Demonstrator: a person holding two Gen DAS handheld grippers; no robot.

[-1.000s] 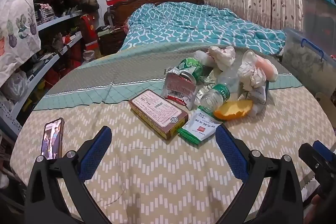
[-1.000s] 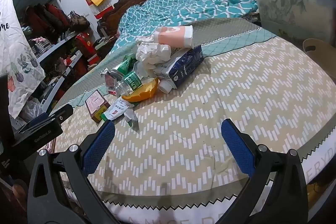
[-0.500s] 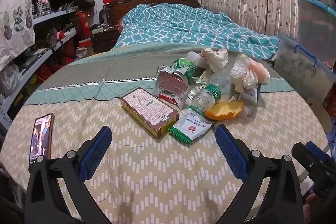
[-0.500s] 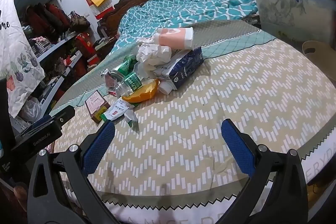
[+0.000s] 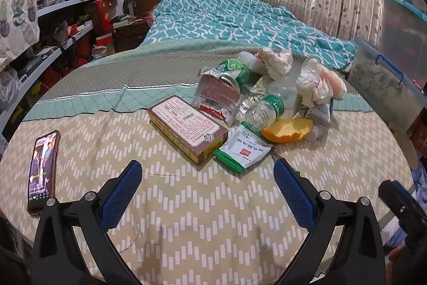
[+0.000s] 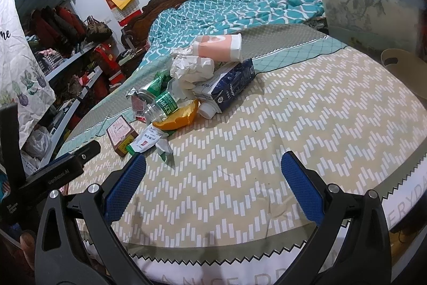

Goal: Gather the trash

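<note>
The left gripper (image 5: 205, 172) hangs wide open above the beige zigzag-patterned bedspread (image 5: 186, 218). Just ahead lies a flat brown cardboard box (image 5: 186, 128), with a green-edged white sachet (image 5: 244, 148) touching its right end. A black smartphone (image 5: 42, 170) lies far left.

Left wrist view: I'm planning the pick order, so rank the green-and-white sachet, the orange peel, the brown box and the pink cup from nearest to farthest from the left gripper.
1. Green-and-white sachet, just ahead of the left gripper, slightly right.
2. Brown box, ahead and slightly left; close to the sachet's rank.
3. Orange peel, farther right.
4. Pink cup, at the pile's far right.
</note>
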